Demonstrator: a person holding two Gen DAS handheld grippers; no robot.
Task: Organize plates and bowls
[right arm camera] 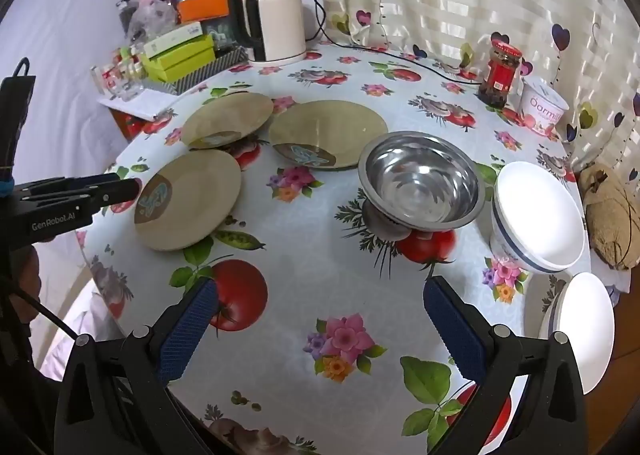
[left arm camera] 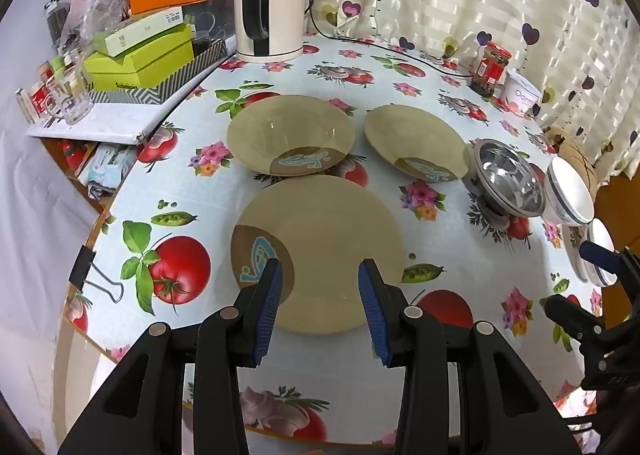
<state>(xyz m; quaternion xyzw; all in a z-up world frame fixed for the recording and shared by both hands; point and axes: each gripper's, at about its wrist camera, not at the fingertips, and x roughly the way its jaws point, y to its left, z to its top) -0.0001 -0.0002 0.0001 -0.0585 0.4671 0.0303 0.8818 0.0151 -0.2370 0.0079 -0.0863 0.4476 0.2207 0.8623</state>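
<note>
the left gripper (left arm camera: 318,275) hangs with its blue pads spread wide over the near plate (left arm camera: 320,251), nothing between them; lined up with the plate's near rim, it looks set to take that one first, likely because it lies closest to the table edge. the right gripper (right arm camera: 320,295) is spread too and empty, poised above bare tablecloth (right arm camera: 320,267) short of the steel bowl (right arm camera: 420,179), so bowls seem to be its share.

outward from the left gripper, two more plates lie behind: a left plate (left arm camera: 290,133) and a right plate (left arm camera: 416,141), apart from each other and unstacked. all three plates match, so they would nest as one pile. the steel bowl sits tilted on a small lid-like disc. just right of it is a white bowl (right arm camera: 538,215), and another white bowl (right arm camera: 584,331) nearer the edge. nothing is sorted yet. a kettle (right arm camera: 276,19) and a jar (right arm camera: 500,73) stand at the back, well out of the way.
</note>
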